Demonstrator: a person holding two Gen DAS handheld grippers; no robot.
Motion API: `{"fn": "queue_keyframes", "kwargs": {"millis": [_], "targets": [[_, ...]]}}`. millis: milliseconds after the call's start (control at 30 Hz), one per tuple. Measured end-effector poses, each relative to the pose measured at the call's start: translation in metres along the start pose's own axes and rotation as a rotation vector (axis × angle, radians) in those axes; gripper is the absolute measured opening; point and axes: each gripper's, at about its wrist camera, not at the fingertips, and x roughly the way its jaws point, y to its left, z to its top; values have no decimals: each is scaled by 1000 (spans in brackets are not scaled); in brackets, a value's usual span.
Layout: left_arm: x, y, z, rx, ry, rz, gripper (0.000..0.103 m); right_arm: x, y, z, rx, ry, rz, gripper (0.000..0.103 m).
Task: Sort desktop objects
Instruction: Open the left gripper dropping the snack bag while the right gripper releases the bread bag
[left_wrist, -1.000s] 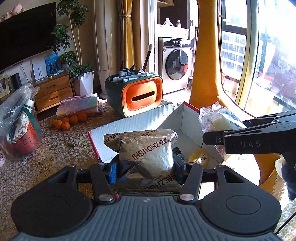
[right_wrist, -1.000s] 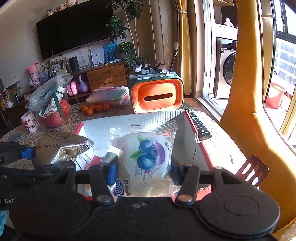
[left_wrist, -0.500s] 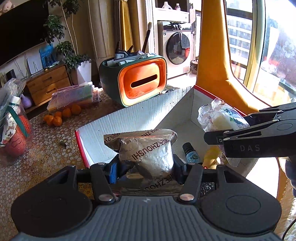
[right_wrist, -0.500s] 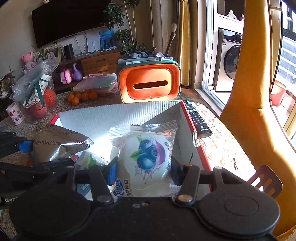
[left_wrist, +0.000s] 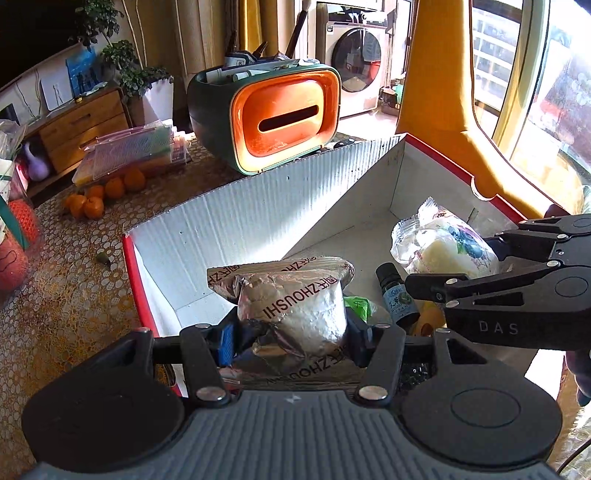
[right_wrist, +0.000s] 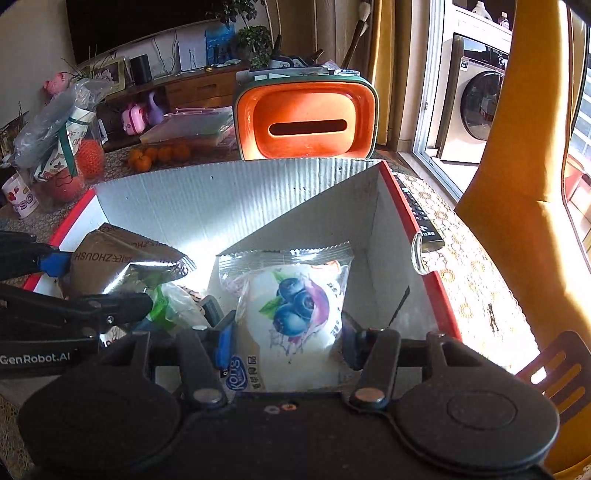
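You are at a table with a yellow lace-pattern cloth (left_wrist: 74, 314), in a sunny living room with a washing machine (left_wrist: 354, 62) far off by the window. Right under both tongs sits an open cardboard box (left_wrist: 258, 221) with red edges. Your left gripper (left_wrist: 291, 332) is partly open, and its two pads squeeze a silver snack packet (left_wrist: 295, 306) from both sides. Your right gripper (right_wrist: 286, 336) is partly open too, clamped on a clear blueberry bun packet (right_wrist: 291, 310). Both packets hang over the inside of the box and do not rest on its floor yet. Some sorting looks done: a small dark bottle (left_wrist: 397, 295), something yellow and a green-printed wrapper (right_wrist: 166, 306) already lie in the box, just past the left tongs. What is left, I think, is to lower these two packets in and let go, then fetch more things. The two tongs are near each other, side by side, so they could bump. The small bottle stands between them and could get knocked. Beyond the box stands an orange and green tissue box (right_wrist: 306, 122) with pens on top. Left of it lie small oranges (left_wrist: 99, 195) and a plastic case (left_wrist: 129, 155). A TV remote (right_wrist: 421, 218) lies just outside the box wall on the right.
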Motion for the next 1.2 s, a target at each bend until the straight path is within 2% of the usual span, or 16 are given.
{"fn": "queue_keyframes", "kwargs": {"millis": [167, 300, 500, 700, 800, 867, 900, 1200], "targets": [[5, -1, 5, 21, 39, -25, 56, 3, 4, 3, -30, 11, -5, 56], [5, -1, 5, 20, 50, -26, 58, 3, 3, 6, -25, 12, 13, 61], [-8, -1, 3, 26, 4, -20, 69, -4, 4, 7, -28, -2, 21, 63], [-22, -2, 0, 30, -22, -16, 70, -16, 5, 5, -28, -10, 28, 64], [-31, -3, -2, 31, -39, -17, 75, -24, 5, 4, -27, -19, 27, 65], [-37, -4, -5, 33, -45, -21, 75, -31, 4, 3, -27, -30, 26, 75], [-41, -5, -6, 35, -50, -21, 75, -35, 5, 2, -26, -39, 26, 77], [-74, -6, -16, 35, -99, -22, 75, -68, 14, -1, -31, -95, 46, 77]]}}
